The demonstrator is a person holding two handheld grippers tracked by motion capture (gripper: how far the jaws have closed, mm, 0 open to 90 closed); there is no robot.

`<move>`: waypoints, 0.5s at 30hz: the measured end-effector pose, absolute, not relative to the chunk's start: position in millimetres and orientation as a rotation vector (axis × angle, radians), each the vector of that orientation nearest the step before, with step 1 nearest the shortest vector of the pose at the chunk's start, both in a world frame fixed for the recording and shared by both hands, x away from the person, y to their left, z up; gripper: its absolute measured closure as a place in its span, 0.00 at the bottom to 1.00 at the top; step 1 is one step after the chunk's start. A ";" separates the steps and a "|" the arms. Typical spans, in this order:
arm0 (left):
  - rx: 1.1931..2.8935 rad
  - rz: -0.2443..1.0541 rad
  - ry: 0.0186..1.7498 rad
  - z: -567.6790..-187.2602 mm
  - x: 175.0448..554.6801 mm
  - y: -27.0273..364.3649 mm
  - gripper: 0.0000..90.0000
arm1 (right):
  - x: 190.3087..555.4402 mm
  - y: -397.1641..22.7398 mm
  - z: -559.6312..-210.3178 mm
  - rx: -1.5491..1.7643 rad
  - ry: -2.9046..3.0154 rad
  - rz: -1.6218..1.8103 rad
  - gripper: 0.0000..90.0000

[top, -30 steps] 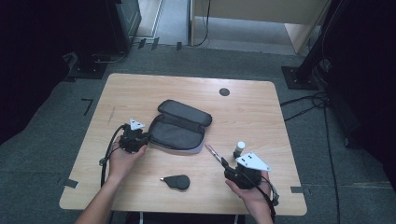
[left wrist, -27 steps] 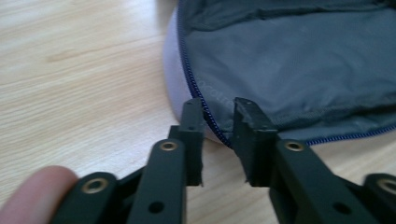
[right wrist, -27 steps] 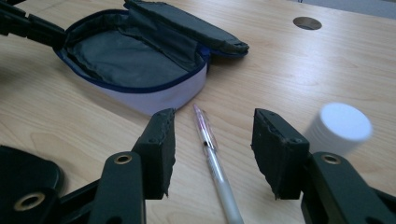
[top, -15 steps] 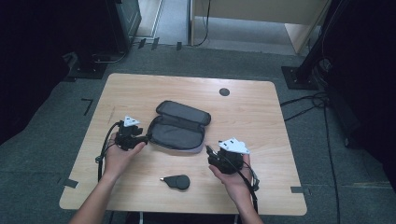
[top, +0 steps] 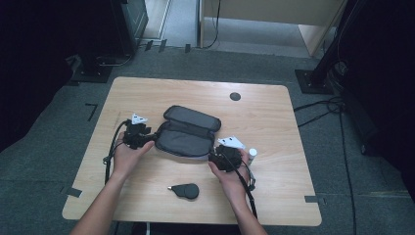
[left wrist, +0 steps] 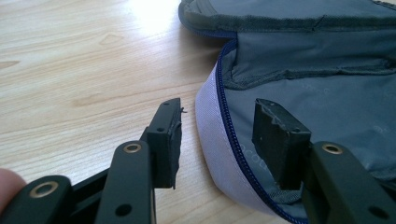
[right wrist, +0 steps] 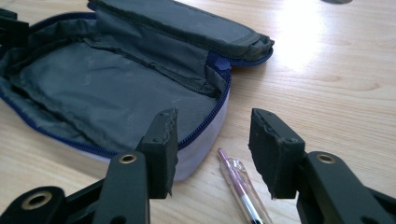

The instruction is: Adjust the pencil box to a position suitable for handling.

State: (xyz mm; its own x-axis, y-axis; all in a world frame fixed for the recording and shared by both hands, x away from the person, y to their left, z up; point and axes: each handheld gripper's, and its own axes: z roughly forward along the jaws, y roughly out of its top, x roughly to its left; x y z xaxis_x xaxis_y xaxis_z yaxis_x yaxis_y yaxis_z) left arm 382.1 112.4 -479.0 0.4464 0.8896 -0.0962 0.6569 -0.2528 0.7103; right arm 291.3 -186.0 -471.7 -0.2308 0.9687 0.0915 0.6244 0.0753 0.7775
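Right tool (right wrist: 212,154) view: pen (right wrist: 240,189) beside pouch (right wrist: 116,93).

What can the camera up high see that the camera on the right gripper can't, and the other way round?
The high view takes in the whole table: both hands, the left gripper at one end of the open pouch, the right gripper at the other, a dark flat object near the front edge, a dark disc at the back and a small white bottle.

The right gripper view adds close detail: a slim pen between its open jaws, and the blue zip along the pouch rim.

Both show the open, grey-lined pouch on the wooden table.
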 end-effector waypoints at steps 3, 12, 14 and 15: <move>2.028 0.425 1.283 -480.8 381.6 111.2 0.66 | 297.3 -183.4 -474.8 1.600 1.883 1.011 0.59; 2.065 0.395 1.248 -481.6 373.4 111.5 0.86 | 309.8 -178.3 -489.2 1.680 1.891 0.977 0.67; 2.085 0.386 1.234 -479.9 370.4 111.5 0.90 | 311.3 -177.7 -491.2 1.692 1.904 0.975 0.76; 2.077 0.384 1.233 -479.1 368.8 111.4 0.92 | 311.7 -177.2 -491.8 1.687 1.915 0.982 0.83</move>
State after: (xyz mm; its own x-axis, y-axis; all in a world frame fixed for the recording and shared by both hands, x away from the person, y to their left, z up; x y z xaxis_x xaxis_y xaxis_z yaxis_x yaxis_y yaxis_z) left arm 368.8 111.4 -479.1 0.5069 0.8575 -0.0875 0.6560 -0.3179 0.6845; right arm 311.7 -177.2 -491.8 -0.1884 0.9710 0.1474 0.6864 0.0228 0.7268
